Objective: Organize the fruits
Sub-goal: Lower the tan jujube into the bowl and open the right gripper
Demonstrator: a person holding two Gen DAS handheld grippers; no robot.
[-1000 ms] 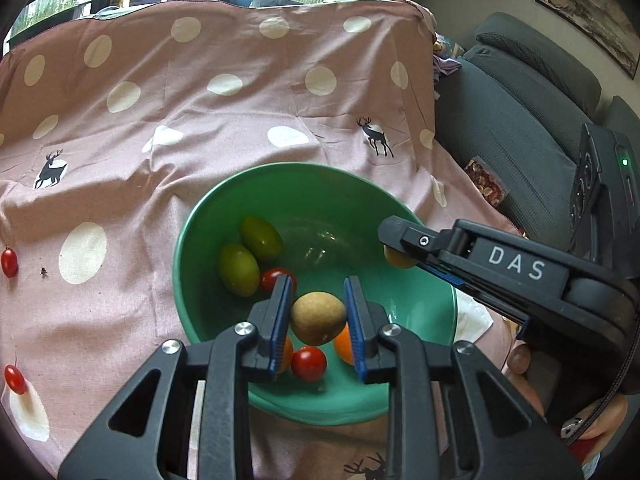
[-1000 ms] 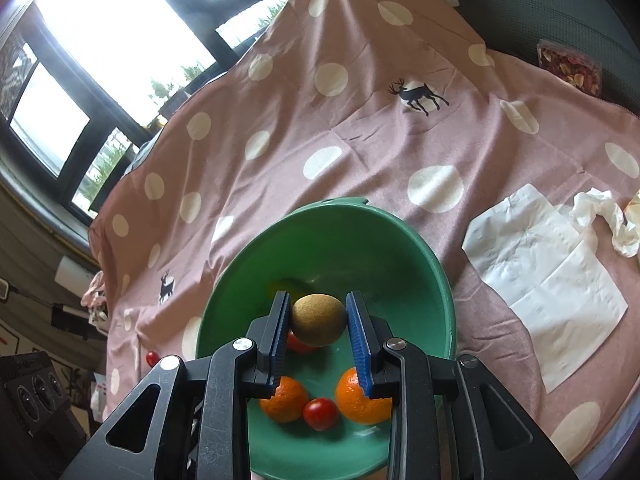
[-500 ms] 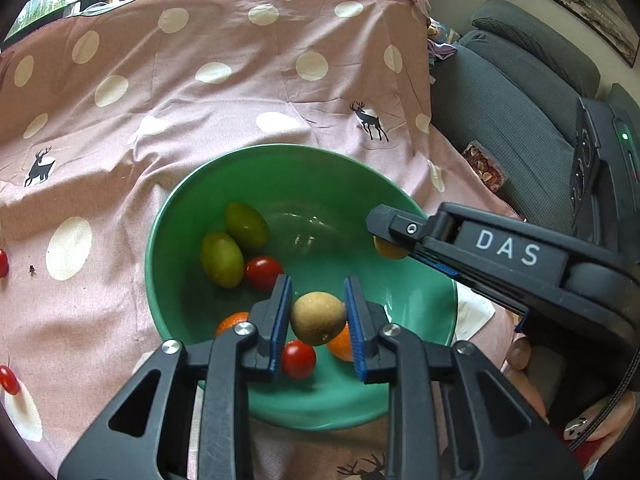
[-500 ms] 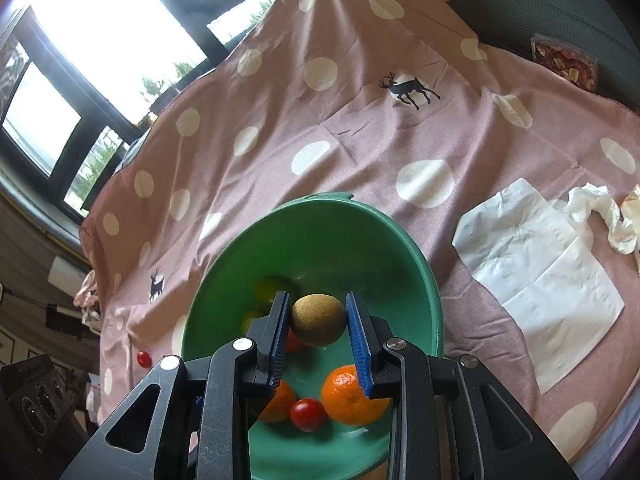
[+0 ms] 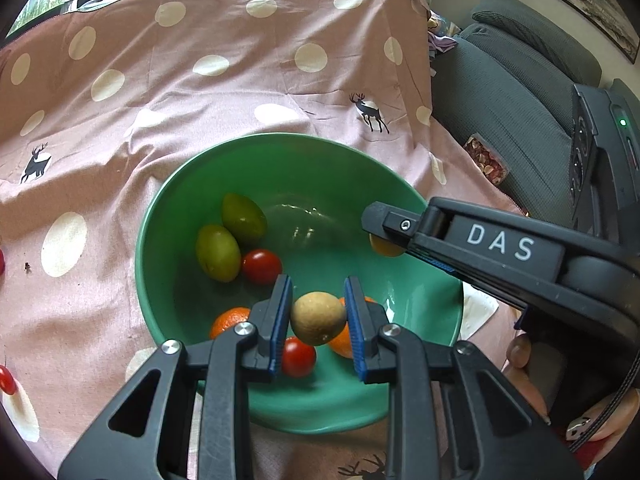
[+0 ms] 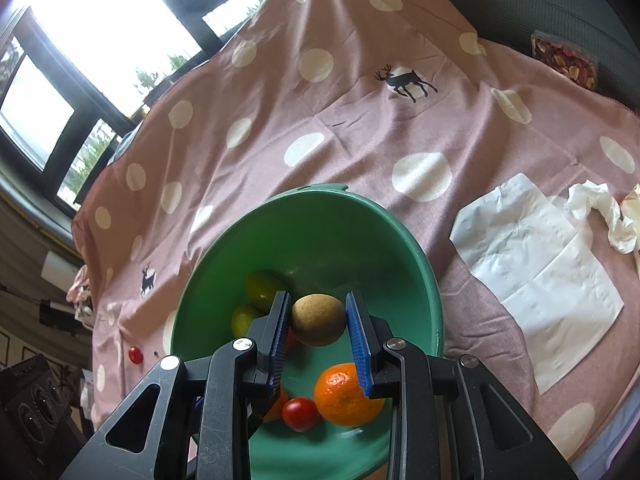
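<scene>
You are holding two grippers over one green bowl [image 5: 344, 176], and each of them is carrying one fruit. Your left gripper [image 5: 316, 286] is pinching one tan, round fruit [image 5: 318, 318] with a dull, rough skin between its blue ribbed pads; the fruit is hanging low over the near half of the bowl, and its slightly longer axis is lying across, from pad to pad. Your right gripper [image 6: 317, 296] is closing in the same narrow way on a second brown fruit [image 6: 318, 320], a little egg-shaped, with the long axis also running from finger to finger and tilting slightly down to the right; it is hanging above the inside of the bowl. Inside the smooth, glossy bowl six fruits are lying: two green oval fruits [image 5: 230, 238] touching each other on the left side, both pointing their long axis diagonally toward the far left; two shiny red cherry tomatoes, one [image 5: 261, 266] just beside the green pair and one [image 5: 298, 356] near the front; and two oranges with pitted peel, one [image 5: 229, 322] at the front left and one [image 6: 344, 394] under the right finger. Two more cherry tomatoes [image 5: 6, 378] are lying on the pink dotted cloth [image 5: 200, 100], well apart from the bowl. One flat white napkin [image 6: 536, 280] and one crumpled tissue [image 6: 600, 208] are lying on the cloth to the right.
</scene>
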